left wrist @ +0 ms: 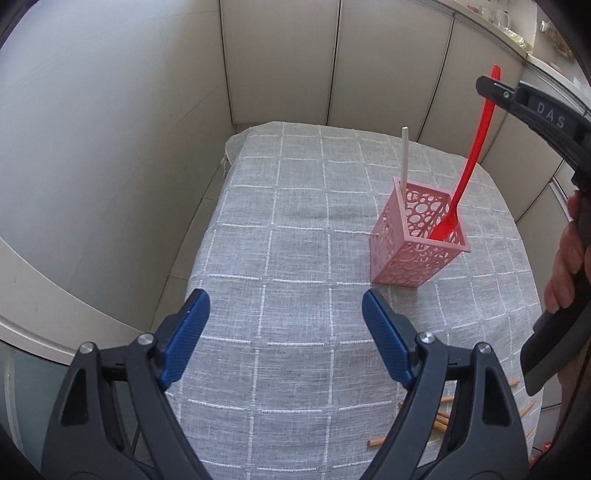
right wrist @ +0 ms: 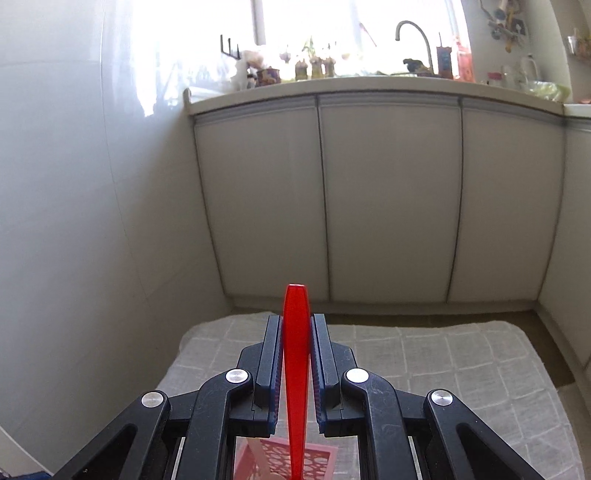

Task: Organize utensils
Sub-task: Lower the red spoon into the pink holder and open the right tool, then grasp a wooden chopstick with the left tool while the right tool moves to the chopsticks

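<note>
A pink perforated holder (left wrist: pixel 417 236) stands on the grey checked tablecloth (left wrist: pixel 295 221), right of centre. A white utensil handle (left wrist: pixel 404 155) sticks up from its back corner. A red plastic fork (left wrist: pixel 476 147) hangs tines-down, its head inside the holder's opening. My right gripper (left wrist: pixel 491 86) is shut on the top of the fork's handle. In the right wrist view the red fork (right wrist: pixel 295 369) runs down between the pads of the right gripper (right wrist: pixel 295 321) toward the holder (right wrist: pixel 321 461). My left gripper (left wrist: pixel 284 306) stands open over bare cloth with nothing between its fingers.
Several wooden sticks (left wrist: pixel 443 417) lie on the cloth near the front right edge. A hand (left wrist: pixel 561 273) holds the right gripper's handle at the far right. White cabinet doors (right wrist: pixel 388 206) and a wall surround the table closely. A cluttered counter with a tap (right wrist: pixel 413 33) runs above the cabinets.
</note>
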`<state>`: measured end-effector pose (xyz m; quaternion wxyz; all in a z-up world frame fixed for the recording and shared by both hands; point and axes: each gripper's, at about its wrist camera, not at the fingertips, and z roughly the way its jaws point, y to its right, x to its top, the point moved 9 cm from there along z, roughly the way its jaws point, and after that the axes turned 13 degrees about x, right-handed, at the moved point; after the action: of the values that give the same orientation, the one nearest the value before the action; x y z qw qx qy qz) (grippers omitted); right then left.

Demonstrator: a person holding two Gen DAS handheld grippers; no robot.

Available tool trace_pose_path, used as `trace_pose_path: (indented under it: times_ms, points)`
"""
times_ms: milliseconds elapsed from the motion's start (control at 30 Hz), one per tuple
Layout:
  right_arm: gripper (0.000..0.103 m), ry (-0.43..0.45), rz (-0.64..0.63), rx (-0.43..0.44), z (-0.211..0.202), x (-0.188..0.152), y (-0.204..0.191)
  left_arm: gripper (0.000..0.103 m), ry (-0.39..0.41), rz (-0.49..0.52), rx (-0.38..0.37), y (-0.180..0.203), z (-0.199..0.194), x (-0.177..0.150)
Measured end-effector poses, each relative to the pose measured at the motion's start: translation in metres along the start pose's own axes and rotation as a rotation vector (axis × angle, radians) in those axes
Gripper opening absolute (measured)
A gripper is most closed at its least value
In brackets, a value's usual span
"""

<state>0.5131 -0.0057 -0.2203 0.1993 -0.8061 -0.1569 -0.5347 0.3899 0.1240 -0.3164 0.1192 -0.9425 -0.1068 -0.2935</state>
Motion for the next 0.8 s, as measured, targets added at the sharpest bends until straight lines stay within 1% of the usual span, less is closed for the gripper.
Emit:
trace_pose_path:
  times_ms: [233, 267, 300, 333, 367, 400, 433, 600, 700, 800]
  points:
    - [0.014, -0.065, 0.000, 0.004, 0.015, -0.022, 0.006, 0.085, -0.011, -0.006, -0.004, -0.003, 0.001, -0.002]
    - [0.018, -0.074, 0.004, 0.024, 0.018, -0.023, 0.006, 0.085, -0.013, -0.003, -0.005, -0.002, 0.001, -0.002]
    - [0.038, -0.085, 0.012, 0.041, 0.019, -0.024, 0.006, 0.085, -0.015, 0.000, -0.007, -0.002, 0.001, -0.003]
    - [0.053, -0.086, 0.022, 0.057, 0.017, -0.024, 0.006, 0.085, -0.017, 0.002, -0.008, -0.001, 0.001, -0.003]
    - [0.056, -0.069, 0.035, 0.079, 0.010, -0.022, 0.006, 0.085, -0.018, 0.005, -0.009, 0.000, 0.001, -0.003]
    - [0.056, -0.054, 0.047, 0.094, 0.001, -0.019, 0.006, 0.085, -0.020, 0.009, -0.011, 0.001, 0.000, -0.003]
    - [0.056, -0.053, 0.052, 0.092, -0.006, -0.017, 0.007, 0.085, -0.021, 0.011, -0.012, 0.002, 0.000, -0.003]
    - [0.057, -0.065, 0.066, 0.018, -0.051, -0.011, 0.020, 0.085, -0.038, 0.021, -0.030, 0.009, -0.007, -0.007]
    - [0.063, -0.086, 0.120, -0.011, -0.081, -0.017, 0.031, 0.085, -0.041, 0.035, -0.044, 0.017, -0.017, -0.011]
    - [0.065, -0.119, 0.153, -0.053, -0.109, -0.030, 0.042, 0.085, -0.044, 0.047, -0.049, 0.023, -0.029, -0.019]
